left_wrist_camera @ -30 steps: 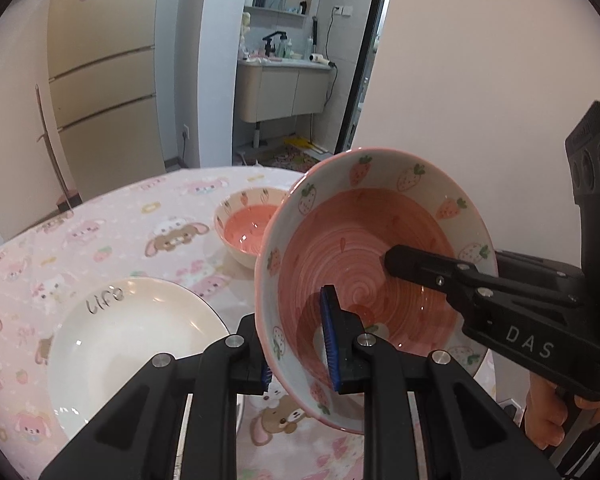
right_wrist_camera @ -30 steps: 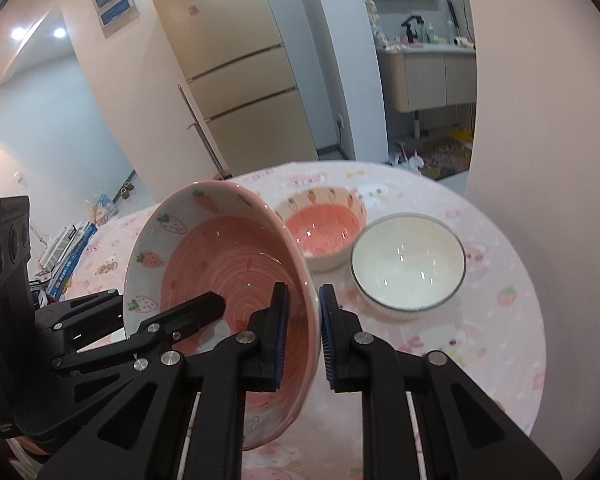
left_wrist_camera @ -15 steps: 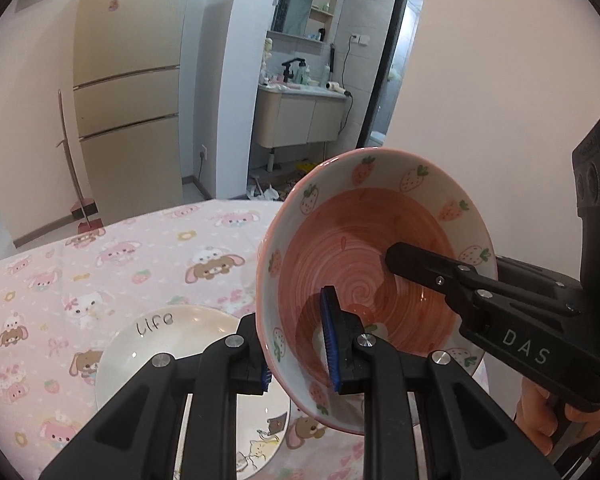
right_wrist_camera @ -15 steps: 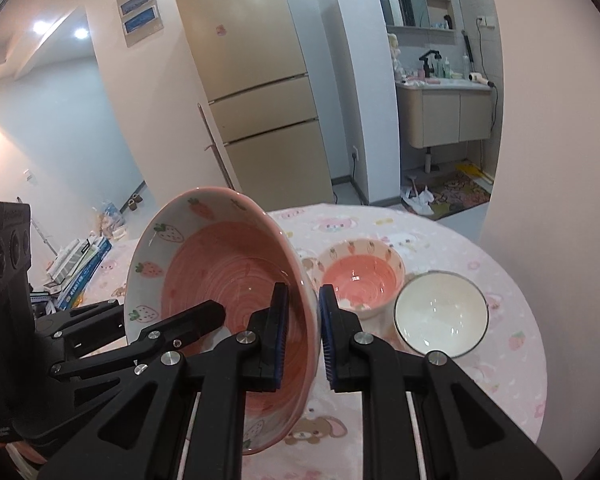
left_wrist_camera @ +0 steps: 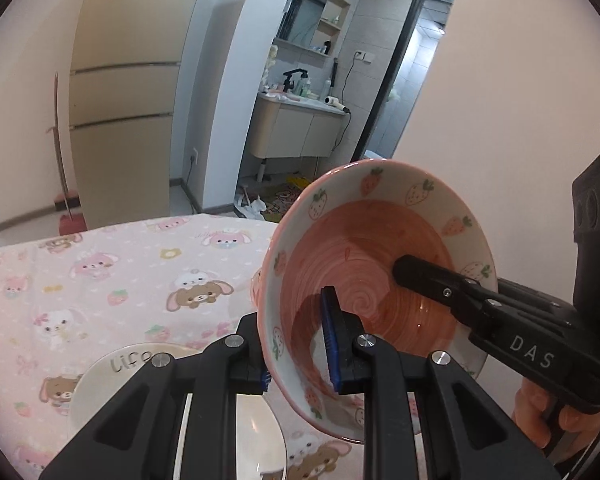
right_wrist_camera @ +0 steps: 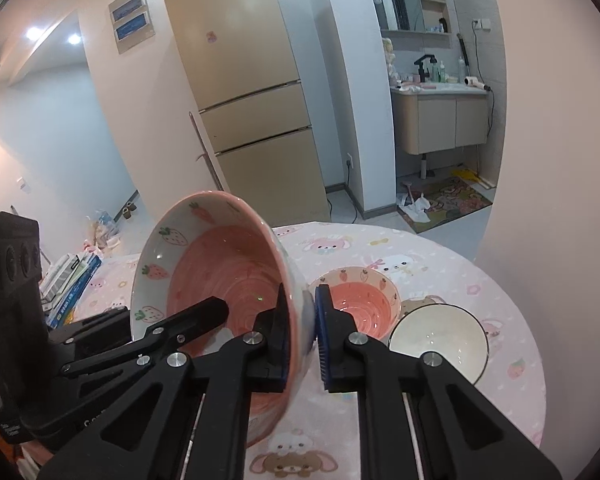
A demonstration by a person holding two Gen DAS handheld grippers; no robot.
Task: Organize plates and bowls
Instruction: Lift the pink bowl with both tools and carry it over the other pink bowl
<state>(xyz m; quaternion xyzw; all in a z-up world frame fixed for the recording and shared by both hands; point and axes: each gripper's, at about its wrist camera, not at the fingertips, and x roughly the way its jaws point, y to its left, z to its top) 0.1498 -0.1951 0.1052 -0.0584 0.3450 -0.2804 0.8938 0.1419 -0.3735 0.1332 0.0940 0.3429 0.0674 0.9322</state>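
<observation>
Both grippers hold one large pink strawberry bowl (left_wrist_camera: 364, 248) in the air above the table, tilted on its side. My left gripper (left_wrist_camera: 298, 344) is shut on its near rim. My right gripper (right_wrist_camera: 300, 338) is shut on the opposite rim of the same bowl (right_wrist_camera: 204, 264); it also shows in the left wrist view (left_wrist_camera: 440, 284). A white plate (left_wrist_camera: 112, 380) marked "life" lies below the left gripper. A small pink bowl (right_wrist_camera: 358, 300) and a white bowl (right_wrist_camera: 440, 336) sit on the table to the right.
The round table (right_wrist_camera: 440, 264) has a pink cartoon cloth. Books (right_wrist_camera: 74, 280) lie at its far left. A fridge (right_wrist_camera: 248, 92) and a bathroom doorway stand beyond, with a wall (right_wrist_camera: 560, 160) close on the right.
Both grippers have lifted the large bowl higher above the table. The plate and the two small bowls sit lower in view.
</observation>
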